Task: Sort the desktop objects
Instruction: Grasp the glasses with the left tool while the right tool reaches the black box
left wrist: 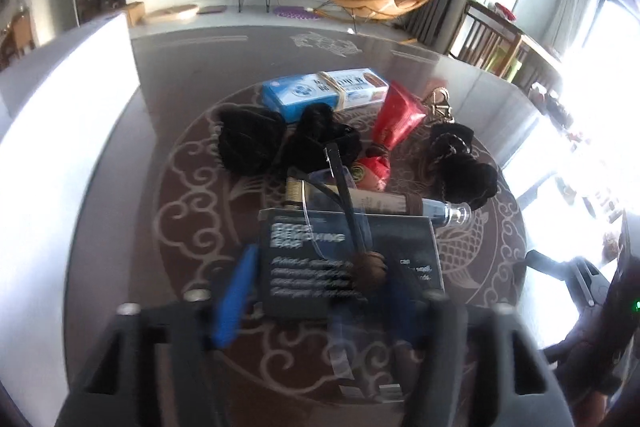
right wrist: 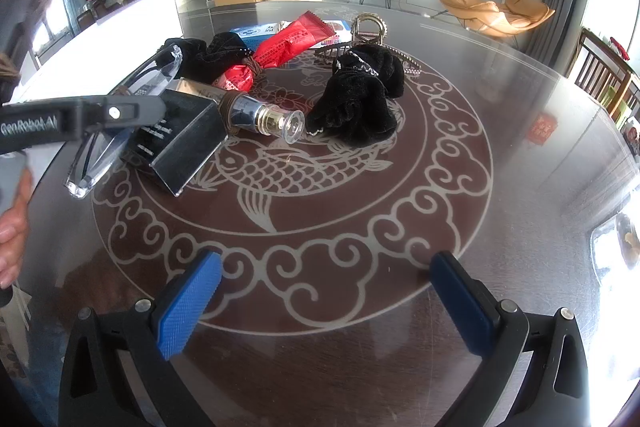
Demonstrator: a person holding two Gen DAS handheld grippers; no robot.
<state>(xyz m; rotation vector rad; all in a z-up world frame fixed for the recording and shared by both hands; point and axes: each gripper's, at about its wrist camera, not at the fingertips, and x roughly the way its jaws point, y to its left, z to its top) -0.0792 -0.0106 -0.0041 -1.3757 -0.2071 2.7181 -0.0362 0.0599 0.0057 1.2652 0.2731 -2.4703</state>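
Observation:
My left gripper (left wrist: 320, 303) is shut on a pair of clear glasses (left wrist: 340, 187) with black temples, held above a dark box (left wrist: 400, 239). In the right wrist view the glasses (right wrist: 92, 155) hang under the left gripper's finger (right wrist: 80, 119), their lens off the table. A brown knotted piece (left wrist: 368, 267) sits at the end of one temple. Behind the dark box (right wrist: 180, 143) lies a bottle (right wrist: 260, 119) with a clear cap. My right gripper (right wrist: 326, 259) stands open above bare table glass, with nothing between its fingers.
Black scrunchies (left wrist: 248, 143) (right wrist: 360, 99), red packets (right wrist: 296, 37), a blue-white box (left wrist: 324, 93), a metal hair clip (right wrist: 404, 61) and a metal ring puzzle (right wrist: 368, 27) lie on the round table (right wrist: 480, 227). A white board (left wrist: 60, 147) stands left. A hand (right wrist: 12, 227) shows at the left edge.

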